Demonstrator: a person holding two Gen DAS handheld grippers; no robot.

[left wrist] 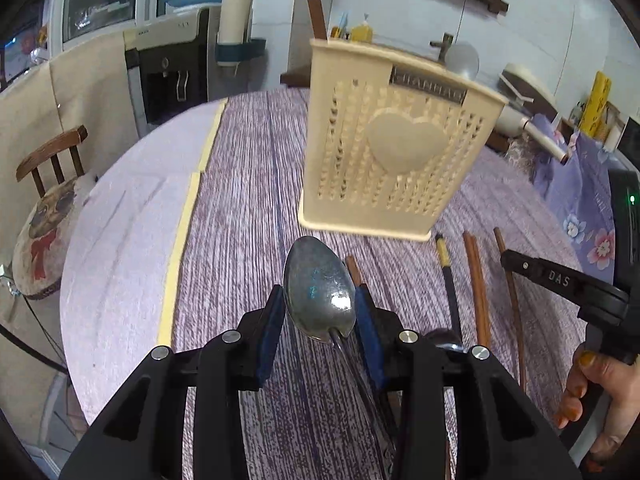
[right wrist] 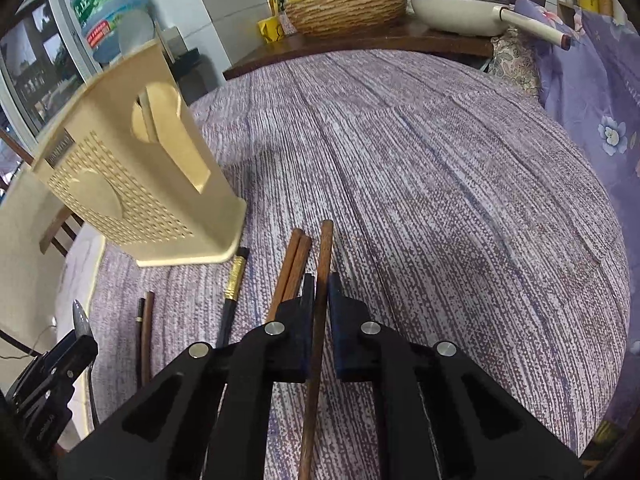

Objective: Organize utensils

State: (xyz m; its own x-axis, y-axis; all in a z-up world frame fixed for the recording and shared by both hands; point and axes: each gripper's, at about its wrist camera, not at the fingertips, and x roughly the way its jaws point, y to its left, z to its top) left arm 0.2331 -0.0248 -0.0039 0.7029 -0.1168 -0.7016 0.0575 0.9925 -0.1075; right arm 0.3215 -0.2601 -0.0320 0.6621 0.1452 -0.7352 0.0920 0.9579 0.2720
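A dull metal spoon (left wrist: 319, 292) is clamped by its bowl between the blue pads of the left claw (left wrist: 320, 312), above the near part of the surface (left wrist: 248, 184); its handle is hidden under the claw. A brown wooden chopstick (right wrist: 320, 304) is clamped in the right claw (right wrist: 319, 312), its near end cut off at the frame edge. A pair of brown chopsticks (right wrist: 294, 264) lies just left of it, partly covered by the claw, then a black one with a gold band (right wrist: 234, 292) and two more (right wrist: 145, 332) farther left. A cream perforated plastic holder (left wrist: 390, 144) with a raised heart stands beyond them on the purple woven cloth. A hand (left wrist: 600, 392) is cut off at the right.
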